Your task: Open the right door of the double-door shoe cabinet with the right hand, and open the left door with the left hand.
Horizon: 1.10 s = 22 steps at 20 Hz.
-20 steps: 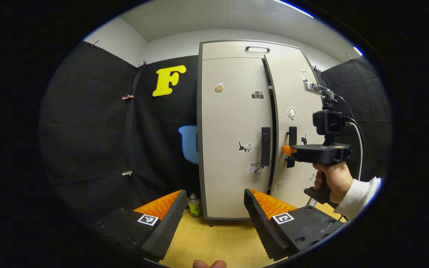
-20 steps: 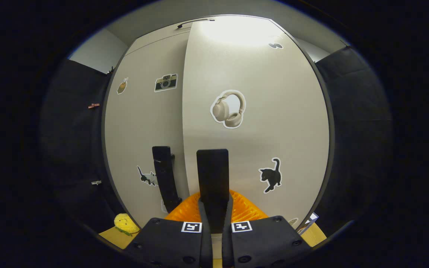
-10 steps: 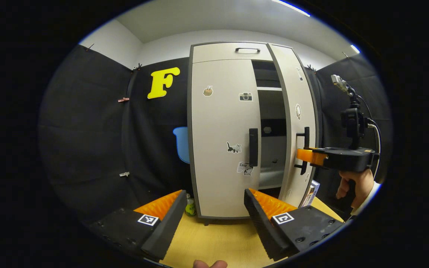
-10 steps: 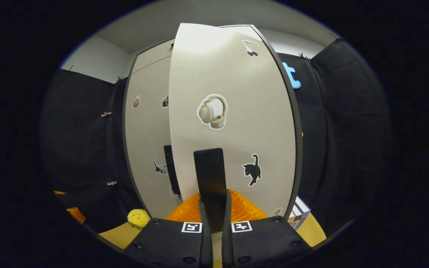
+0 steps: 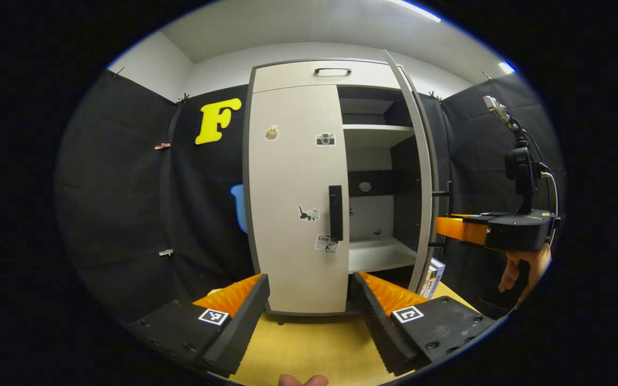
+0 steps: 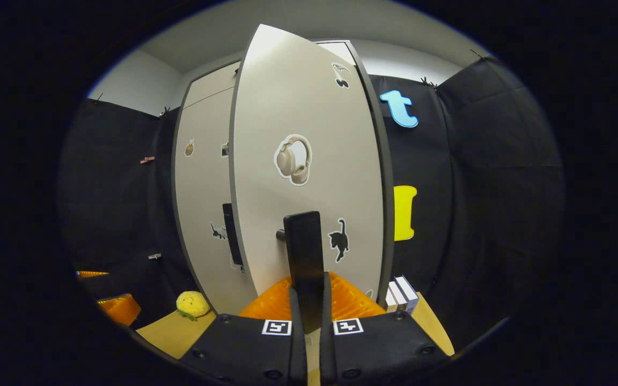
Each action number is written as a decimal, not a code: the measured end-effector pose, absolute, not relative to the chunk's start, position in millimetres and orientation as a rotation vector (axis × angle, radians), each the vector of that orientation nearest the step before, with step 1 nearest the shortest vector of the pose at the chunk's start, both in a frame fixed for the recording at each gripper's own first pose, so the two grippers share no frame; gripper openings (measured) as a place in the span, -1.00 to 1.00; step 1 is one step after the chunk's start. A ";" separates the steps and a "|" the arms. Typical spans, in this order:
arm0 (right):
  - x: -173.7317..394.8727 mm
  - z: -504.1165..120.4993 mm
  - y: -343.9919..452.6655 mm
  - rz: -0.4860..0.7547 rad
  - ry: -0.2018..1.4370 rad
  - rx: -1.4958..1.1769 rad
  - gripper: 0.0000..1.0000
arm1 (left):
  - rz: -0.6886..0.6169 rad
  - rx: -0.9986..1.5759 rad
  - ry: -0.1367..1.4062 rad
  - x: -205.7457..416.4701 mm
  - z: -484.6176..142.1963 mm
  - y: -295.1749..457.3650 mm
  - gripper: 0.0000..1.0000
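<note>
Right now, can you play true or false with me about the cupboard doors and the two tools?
1. The right door is swung open and shelves show inside. True.
2. The left door is open too. False: it sits closed, its handle untouched.
3. The right tool is closed on the right door's handle. True.
4. The left tool is pinching the left handle. False: its fingers are spread wide, away from the cabinet, holding nothing.
5. A headphones sticker is on the right door. True.
6. A red ball lies on the floor by the cabinet. False: a yellow plush toy lies there.
</note>
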State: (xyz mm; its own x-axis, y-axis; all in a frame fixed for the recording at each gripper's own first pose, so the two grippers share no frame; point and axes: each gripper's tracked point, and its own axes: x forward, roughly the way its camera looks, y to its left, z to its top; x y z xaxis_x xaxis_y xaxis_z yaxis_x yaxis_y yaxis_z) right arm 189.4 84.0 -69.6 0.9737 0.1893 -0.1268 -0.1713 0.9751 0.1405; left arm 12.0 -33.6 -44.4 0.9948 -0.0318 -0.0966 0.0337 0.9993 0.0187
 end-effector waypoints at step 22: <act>177.6 -70.6 25.9 0.065 0.144 0.128 -0.72 | -0.132 0.052 0.088 31.1 -37.3 -102.3 0.91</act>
State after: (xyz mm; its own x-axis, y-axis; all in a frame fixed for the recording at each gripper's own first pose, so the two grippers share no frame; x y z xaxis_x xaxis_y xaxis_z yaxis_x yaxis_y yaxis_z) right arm 177.6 25.9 -70.6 0.9875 0.0741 -0.1391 -0.0557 0.9898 0.1315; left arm 31.1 -102.3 -37.3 0.9875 -0.1288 -0.0907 0.1334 0.9900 0.0465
